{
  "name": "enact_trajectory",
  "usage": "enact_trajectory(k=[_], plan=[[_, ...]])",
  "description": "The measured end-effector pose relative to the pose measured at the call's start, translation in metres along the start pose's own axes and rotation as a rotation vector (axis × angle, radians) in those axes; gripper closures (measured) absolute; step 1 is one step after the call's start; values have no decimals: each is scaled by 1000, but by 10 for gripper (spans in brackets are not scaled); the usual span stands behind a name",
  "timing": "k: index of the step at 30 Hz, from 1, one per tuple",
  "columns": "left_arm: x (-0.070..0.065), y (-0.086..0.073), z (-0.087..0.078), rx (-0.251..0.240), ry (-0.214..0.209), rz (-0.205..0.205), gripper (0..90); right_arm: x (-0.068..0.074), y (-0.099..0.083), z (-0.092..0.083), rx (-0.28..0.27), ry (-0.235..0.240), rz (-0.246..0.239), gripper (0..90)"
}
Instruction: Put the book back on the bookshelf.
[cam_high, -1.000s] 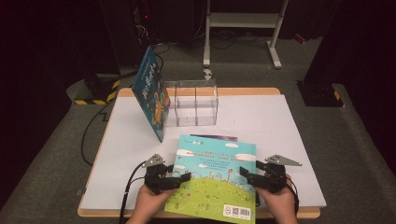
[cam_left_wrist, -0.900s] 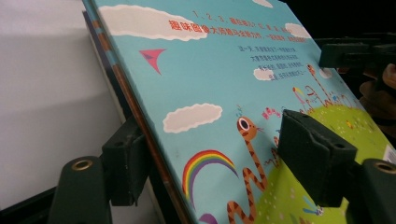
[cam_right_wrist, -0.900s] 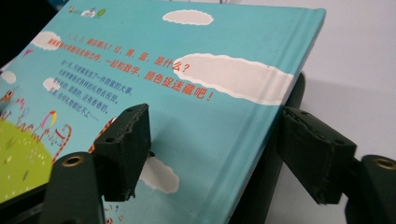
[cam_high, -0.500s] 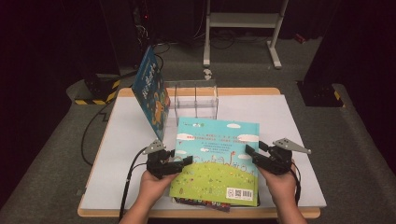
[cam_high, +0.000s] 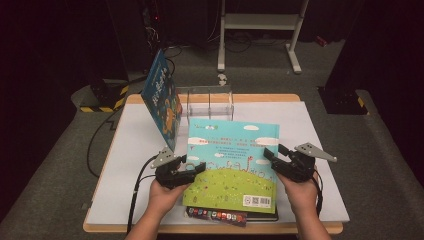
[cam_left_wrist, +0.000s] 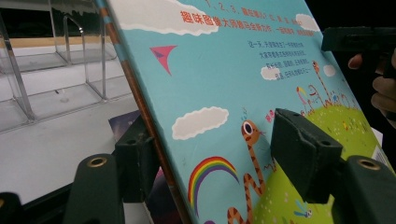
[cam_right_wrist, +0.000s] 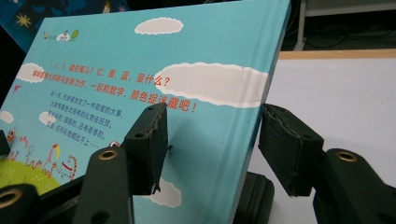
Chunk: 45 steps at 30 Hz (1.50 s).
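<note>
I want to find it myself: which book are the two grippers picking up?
Look at the near edge of the white table. The tilted sky-blue hardcover picture book sits between the left gripper and right gripper. Only its cover has white clouds and a green hill.

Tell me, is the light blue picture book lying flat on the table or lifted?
Lifted and tilted. The light blue picture book rises at its far edge, held at its sides by the left gripper and the right gripper.

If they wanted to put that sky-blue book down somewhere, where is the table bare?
The sky-blue book is held at its side edges by the left gripper and right gripper. Bare white table lies right of the clear rack, and more at the near left. The middle is crowded: the leaning dark-blue book, the rack, and a dark book underneath.
</note>
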<state>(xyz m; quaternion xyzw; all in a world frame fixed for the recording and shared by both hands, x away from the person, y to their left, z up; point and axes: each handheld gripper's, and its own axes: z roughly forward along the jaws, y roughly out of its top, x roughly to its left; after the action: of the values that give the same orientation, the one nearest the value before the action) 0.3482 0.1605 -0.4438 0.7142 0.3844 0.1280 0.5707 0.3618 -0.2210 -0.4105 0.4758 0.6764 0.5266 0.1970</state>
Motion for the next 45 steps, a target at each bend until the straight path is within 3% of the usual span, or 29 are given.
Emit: enact_trajectory(k=[7,13,18,22,26,30,34,38,45], plan=[[-3,10,1,-39,19,9,384,8,17,-12,-93,-12,-30,436],[-8,24,2,-76,59,62,409,16,32,-22,-174,-19,-63,444],[-9,33,4,-105,84,82,430,21,39,-29,-226,-22,-81,451],[-9,39,5,-130,112,122,440,27,44,-33,-250,-31,-108,449],[-8,37,4,-142,105,157,439,31,46,-37,-266,-35,-125,451],[-7,25,-1,-188,83,183,433,34,38,-46,-295,16,-159,446],[-14,20,-4,-210,92,212,428,33,32,-52,-297,71,-160,370],[-17,18,-6,-220,87,203,424,30,31,-46,-257,109,-173,294],[-11,19,-6,-211,87,179,417,31,35,-38,-202,181,-223,349]])
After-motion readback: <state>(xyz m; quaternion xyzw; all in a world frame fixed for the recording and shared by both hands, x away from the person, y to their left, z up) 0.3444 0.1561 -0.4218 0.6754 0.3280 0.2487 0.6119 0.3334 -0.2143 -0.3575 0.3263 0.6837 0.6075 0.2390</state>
